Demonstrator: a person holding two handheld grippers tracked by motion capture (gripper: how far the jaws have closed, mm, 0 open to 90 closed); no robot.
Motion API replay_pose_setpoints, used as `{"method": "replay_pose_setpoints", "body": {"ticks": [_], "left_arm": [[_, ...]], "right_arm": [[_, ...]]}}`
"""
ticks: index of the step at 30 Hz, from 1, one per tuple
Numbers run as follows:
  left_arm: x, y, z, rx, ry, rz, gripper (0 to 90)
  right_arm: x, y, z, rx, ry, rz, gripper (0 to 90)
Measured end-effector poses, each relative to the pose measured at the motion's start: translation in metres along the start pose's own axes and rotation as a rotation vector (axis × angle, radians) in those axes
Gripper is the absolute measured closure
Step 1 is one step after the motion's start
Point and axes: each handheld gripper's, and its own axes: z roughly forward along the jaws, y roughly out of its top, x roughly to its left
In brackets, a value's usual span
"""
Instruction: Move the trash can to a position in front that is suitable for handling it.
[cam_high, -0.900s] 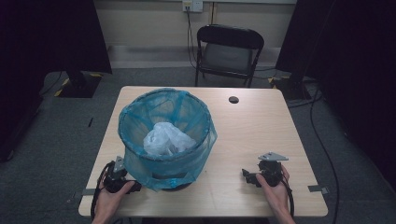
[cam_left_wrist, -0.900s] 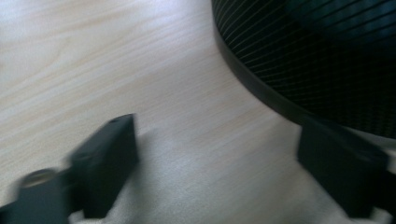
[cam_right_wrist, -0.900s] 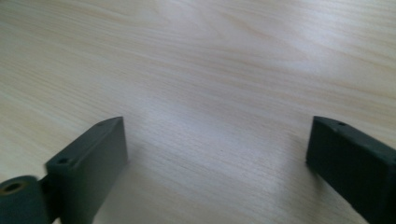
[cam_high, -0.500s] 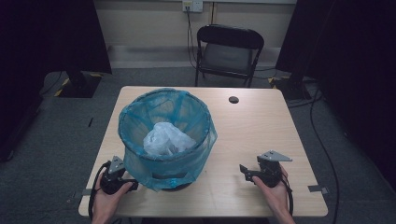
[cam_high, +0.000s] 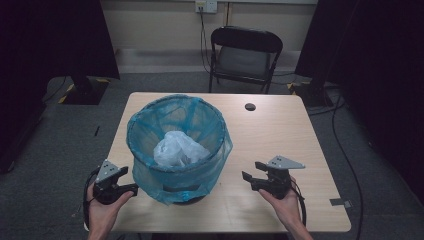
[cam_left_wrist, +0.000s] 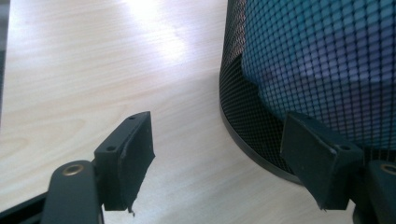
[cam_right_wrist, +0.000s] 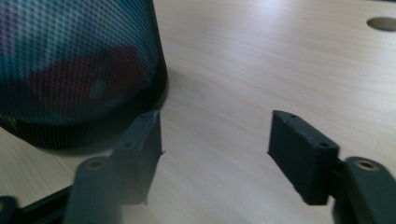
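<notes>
chair (cam_high: 245, 55): black folding type, behind far table edge, faces the table, seat bare
table (cam_high: 280, 135): light wood top, pale grain
cable hole (cam_high: 250, 106): round, dark, in tabletop nr far edge, right of centre; also seen top right in right gripper view (cam_right_wrist: 383, 23)
wall socket (cam_high: 206, 5): white, on back wall above chair, w/ cord hanging down behind the chair
floor (cam_high: 60, 135): grey carpet all round
curtains (cam_high: 55, 35): black, left & right sides of room
stand base (cam_high: 82, 90): dark, far left on floor, yellow/black tape at its corners
floor cable (cam_high: 345, 150): black, runs along right side of table
tape bit (cam_high: 342, 202): small grey piece, floor by table's near right corner
</notes>
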Motion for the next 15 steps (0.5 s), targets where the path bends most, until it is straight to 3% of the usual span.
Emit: {"method": "replay_pose_setpoints", "body": {"ticks": [3, 4, 7, 11, 15], "left_arm": [[-0.001, 0.008, -0.001, 0.002, -0.015, 0.004, 25.0], [-0.001, 0.015, -0.005, -0.026, -0.009, 0.003, 25.1], [0.003, 0.021, -0.006, -0.041, -0.015, -0.011, 28.9], [0.009, 0.022, 0.000, -0.047, -0.018, -0.046, 28.7], [0.010, 0.024, 0.004, -0.065, -0.025, -0.060, 27.9]], "right_arm": [[0.006, 0.015, 0.004, -0.016, 0.003, -0.016, 37.9], [0.008, 0.020, 0.005, -0.027, 0.004, -0.016, 36.7], [0.015, 0.036, 0.005, -0.097, 0.012, -0.013, 38.6], [0.021, 0.055, 0.013, -0.095, -0.010, -0.011, 38.0], [0.027, 0.064, 0.022, -0.101, 0.009, -0.005, 35.0]]}}
